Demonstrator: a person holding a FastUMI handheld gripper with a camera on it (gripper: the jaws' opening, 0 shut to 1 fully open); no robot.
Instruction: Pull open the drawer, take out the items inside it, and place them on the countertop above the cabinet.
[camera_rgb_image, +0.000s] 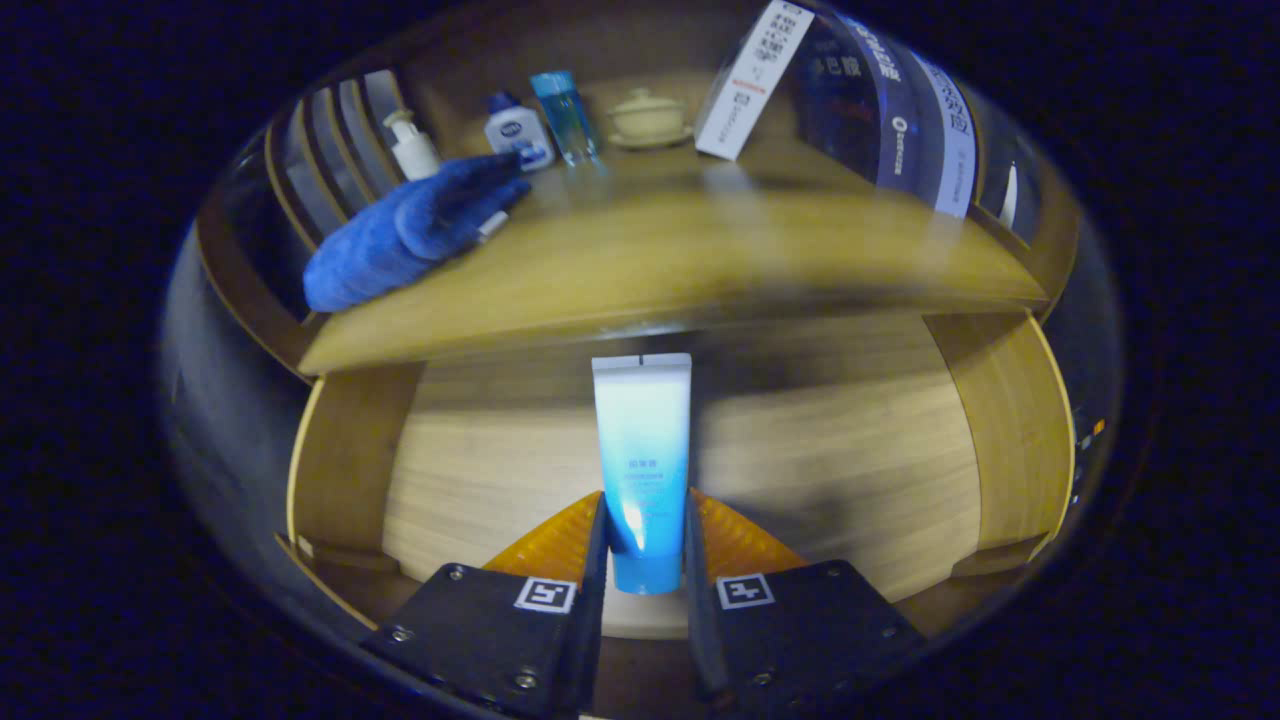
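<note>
While clamped on the blue tube, the hand-held gripper sits above the open drawer. Blue cloth lies on the desk.

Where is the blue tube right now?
The blue tube is clamped between the tool's two fingers, held over the open drawer, below the countertop.
</note>
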